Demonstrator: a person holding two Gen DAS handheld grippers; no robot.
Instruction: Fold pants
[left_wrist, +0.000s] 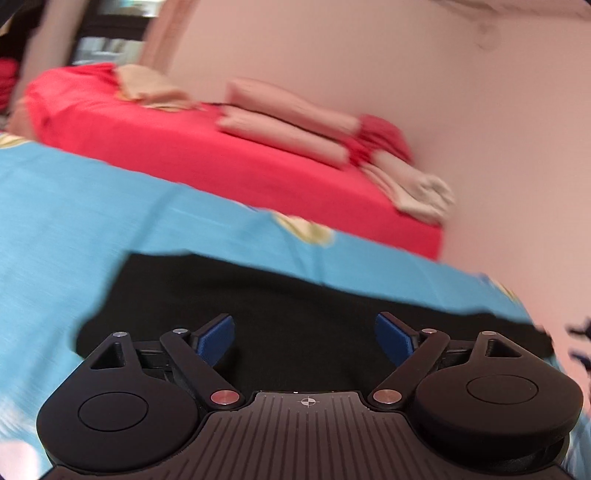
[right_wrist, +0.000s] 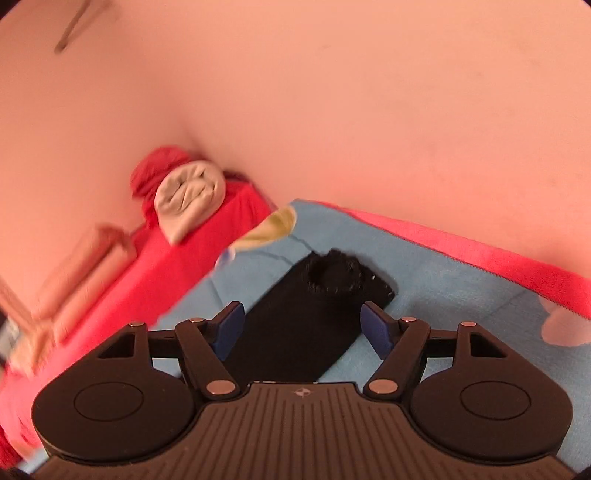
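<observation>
Pants (right_wrist: 295, 332), flat black rectangle on blue sheet (right_wrist: 424, 295)

The pants (left_wrist: 280, 295) lie flat on the sheet (left_wrist: 92, 206) of the bed. Behind it, folded cloths (left_wrist: 291, 118) rest on another bed (left_wrist: 184, 147) near the wall (left_wrist: 406, 74).

Both views are evenly and fairly brightly lit, with a warm pink cast on the wall (right_wrist: 369, 110) and no glare or hard shadows. Motion blur smears the red bed (left_wrist: 184, 147) and folded linens (left_wrist: 288, 118); fisheye bending curves edges, and the corners go dark.
</observation>
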